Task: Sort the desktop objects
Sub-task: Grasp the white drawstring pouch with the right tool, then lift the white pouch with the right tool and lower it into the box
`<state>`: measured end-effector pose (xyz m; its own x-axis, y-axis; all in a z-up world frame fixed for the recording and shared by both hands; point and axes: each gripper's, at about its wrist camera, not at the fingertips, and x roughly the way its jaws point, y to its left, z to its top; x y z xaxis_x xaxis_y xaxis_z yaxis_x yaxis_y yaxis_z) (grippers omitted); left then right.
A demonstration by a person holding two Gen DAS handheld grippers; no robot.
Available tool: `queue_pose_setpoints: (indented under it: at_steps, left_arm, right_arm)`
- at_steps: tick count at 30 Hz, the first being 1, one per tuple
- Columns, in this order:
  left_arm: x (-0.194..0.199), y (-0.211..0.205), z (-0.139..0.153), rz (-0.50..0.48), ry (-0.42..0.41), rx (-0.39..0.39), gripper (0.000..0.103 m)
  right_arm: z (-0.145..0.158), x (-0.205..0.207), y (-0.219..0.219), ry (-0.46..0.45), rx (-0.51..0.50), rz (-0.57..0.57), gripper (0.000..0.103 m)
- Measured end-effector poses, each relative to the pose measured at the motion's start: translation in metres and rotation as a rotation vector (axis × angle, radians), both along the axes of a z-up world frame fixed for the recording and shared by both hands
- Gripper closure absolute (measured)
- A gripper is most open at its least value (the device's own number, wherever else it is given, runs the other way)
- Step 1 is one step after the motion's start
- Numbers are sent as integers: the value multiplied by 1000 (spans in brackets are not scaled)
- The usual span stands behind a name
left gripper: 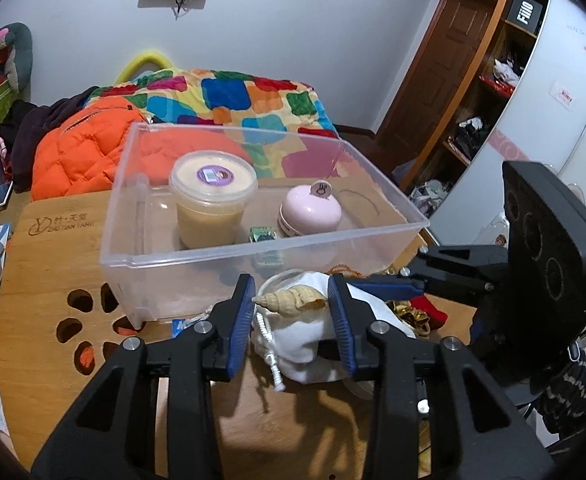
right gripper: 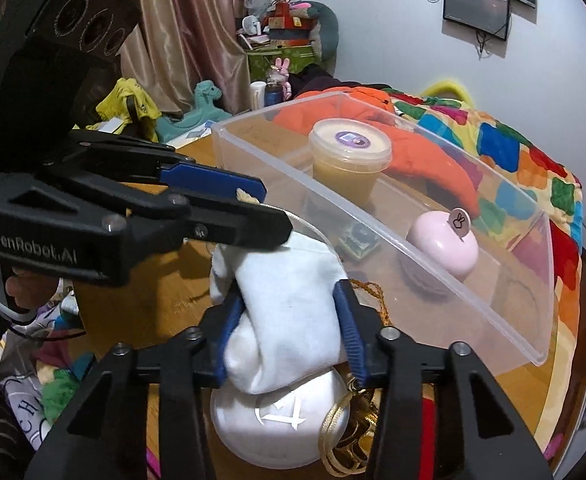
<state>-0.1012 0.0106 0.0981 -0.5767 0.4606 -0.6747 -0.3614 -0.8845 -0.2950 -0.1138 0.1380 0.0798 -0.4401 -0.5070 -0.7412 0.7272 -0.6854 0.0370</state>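
In the lower centre of my left wrist view, my left gripper (left gripper: 291, 304) has a spiral seashell (left gripper: 289, 300) between its blue pads (left gripper: 241, 312); the shell's tip touches the left pad, but I cannot tell whether the right pad bears on it, so whether the tongs are clenched I cannot tell. Just beneath the shell lies a white drawstring pouch (left gripper: 305, 344). In the lower centre of my right wrist view, my right gripper (right gripper: 289, 320) is clenched on that pouch, which bulges between the pads over a white round case (right gripper: 277, 420) on the wooden table (left gripper: 45, 264). Beyond, mid-frame, stands a clear plastic bin (left gripper: 253, 254) holding a lidded tub (left gripper: 213, 200), a small green packet (left gripper: 261, 235) and a pink round case (left gripper: 311, 210). Behind it, a colourful quilt (left gripper: 229, 96) and an orange jacket (left gripper: 81, 148).
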Motion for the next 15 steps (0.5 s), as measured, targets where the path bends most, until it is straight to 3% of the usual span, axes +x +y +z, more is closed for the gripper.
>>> queue_pose_setpoints:
  at_steps: [15]
  left_arm:
    - [17, -17, 29, 52, 83, -20, 66]
  right_arm:
    - [29, 13, 8, 37, -56, -59, 70]
